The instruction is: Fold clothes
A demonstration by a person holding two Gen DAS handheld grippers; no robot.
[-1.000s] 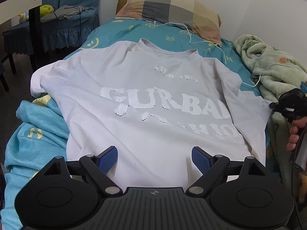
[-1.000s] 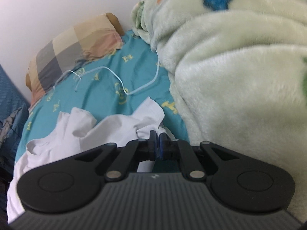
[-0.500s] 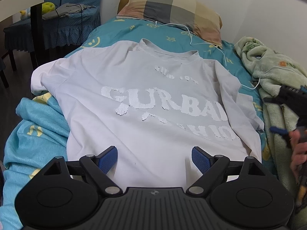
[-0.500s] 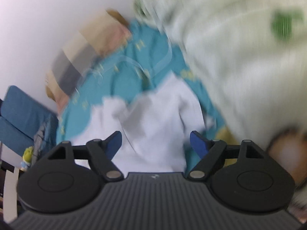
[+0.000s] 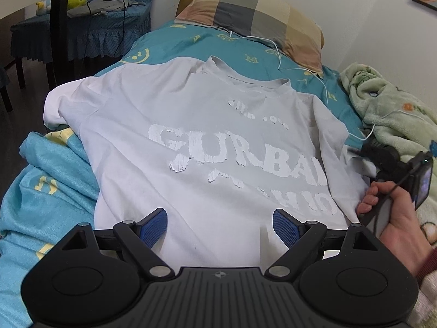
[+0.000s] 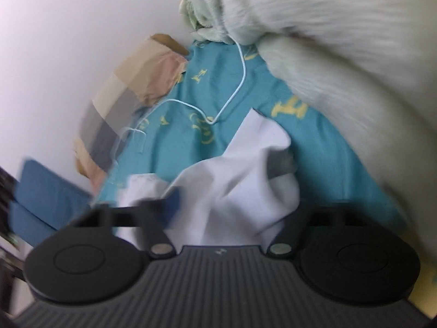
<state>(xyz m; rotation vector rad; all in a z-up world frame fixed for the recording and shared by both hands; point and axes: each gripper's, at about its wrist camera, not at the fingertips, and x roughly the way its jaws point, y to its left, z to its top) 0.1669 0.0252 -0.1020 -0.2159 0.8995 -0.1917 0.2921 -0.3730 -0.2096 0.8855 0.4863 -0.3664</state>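
Bed (image 5: 245, 46), T-shirt (image 5: 191, 125) reads "GURBA".

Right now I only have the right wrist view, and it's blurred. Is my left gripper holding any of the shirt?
Observer: No. The left gripper is open over the hem end of the shirt, with no cloth pinched between its pads.
Operator: Is the body laid flat?
Observer: Mostly. It is spread front up, lettering showing, collar toward the pillow.
Operator: And the other sleeve?
Observer: The far sleeve lies bunched at the bed's edge, not folded in.
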